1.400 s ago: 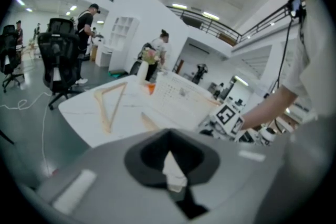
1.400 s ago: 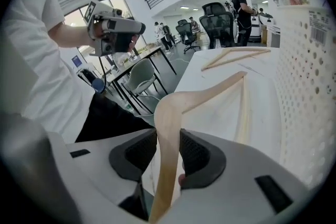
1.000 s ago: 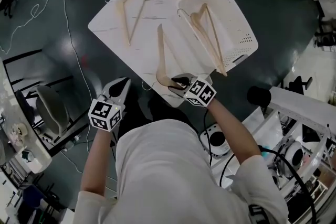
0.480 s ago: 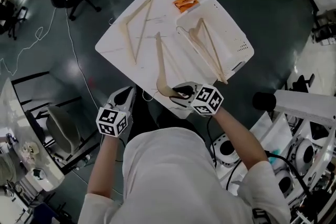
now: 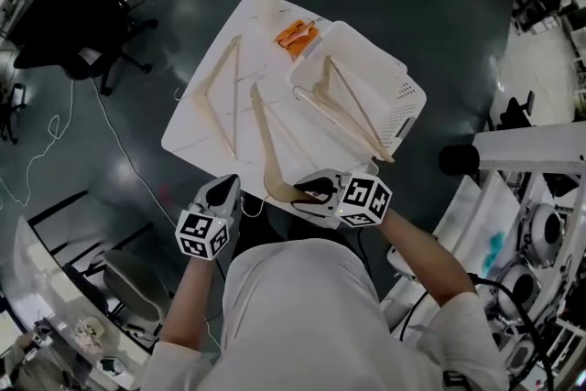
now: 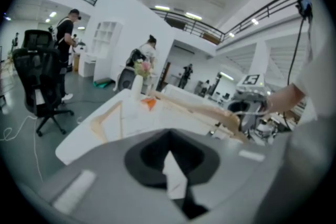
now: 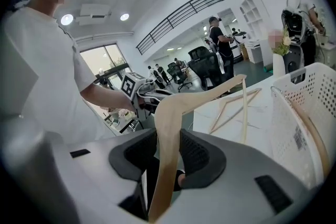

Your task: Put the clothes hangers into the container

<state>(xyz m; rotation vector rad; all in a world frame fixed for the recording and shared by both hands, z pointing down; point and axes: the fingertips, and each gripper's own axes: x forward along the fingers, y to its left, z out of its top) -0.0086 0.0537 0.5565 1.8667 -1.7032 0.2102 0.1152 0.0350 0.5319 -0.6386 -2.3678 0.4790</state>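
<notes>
Pale wooden clothes hanger (image 5: 260, 137) is the one in play. From the head view it's clamped at its near end in the right gripper (image 5: 308, 190), right at the near edge of the white table (image 5: 197, 131), with its long arm reaching out over the tabletop. The white perforated plastic basket (image 5: 406, 110) sits just to the right and already has a second wooden hanger (image 5: 346, 108) in it. A third wooden hanger (image 5: 220, 96) lies flat on the left of the table. The left gripper (image 5: 222, 192) hangs off the near edge, well apart from all three.

Left gripper view: jaws look closed together, nothing between them. The held hanger (image 6: 207, 108) crosses above the table on the right.

Right gripper view: both dark pads press on the flat wooden arm (image 7: 167, 155), so the jaws stand partly apart, filled by wood. The hanger rises from there and looks clear of the table, basket wall (image 7: 294, 118) close on the right.

My guess is it's light and rigid, but smooth wood can pivot when held by one end. Gripping nearer the bend seems steadier.
</notes>
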